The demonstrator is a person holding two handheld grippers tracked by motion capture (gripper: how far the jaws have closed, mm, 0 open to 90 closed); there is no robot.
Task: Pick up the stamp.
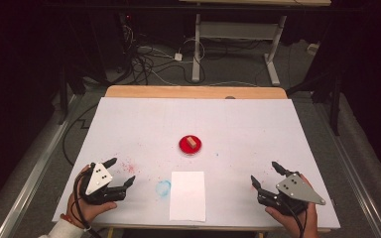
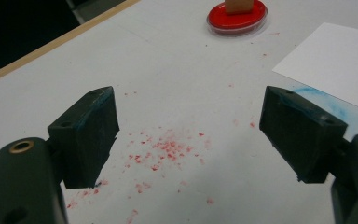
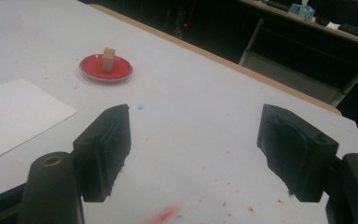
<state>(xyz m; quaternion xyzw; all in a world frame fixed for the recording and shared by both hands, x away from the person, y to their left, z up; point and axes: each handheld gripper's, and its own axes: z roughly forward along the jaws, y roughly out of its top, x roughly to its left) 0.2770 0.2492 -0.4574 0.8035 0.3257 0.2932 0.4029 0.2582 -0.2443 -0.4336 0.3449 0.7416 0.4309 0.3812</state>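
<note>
Dark curtains and cables on the floor surround a wooden table (image 1: pixel 129 91), which is covered by a large white sheet (image 1: pixel 258 129), probably to protect the wood from ink. This sheet already carries red specks (image 2: pixel 165 149) near the left side and a blue smear (image 1: pixel 162 188) beside the paper, so I judge that stamping work belongs to this place.

Next in size is the blank white paper (image 1: pixel 187 195), which lies at the near edge, between the two hands. I think it is put there because it is the target for a print, within easy reach of both tools.

At the left, the left gripper (image 1: pixel 121 171) rests low over the sheet with its jaws wide apart and nothing between them. At the right, the right gripper (image 1: pixel 264 174) is in the same condition: jaws spread wide, holding nothing. Both point inward toward the middle of the table, which looks like a ready position.

Beyond the paper, near the table's centre, sits the red ink pad (image 1: pixel 191 145), a small round dish. On it stands the wooden stamp (image 1: pixel 192 142), upright and touching the red surface, likely so that its face takes up ink. It is well apart from both grippers, so the first move seems to be a reach forward to it.
</note>
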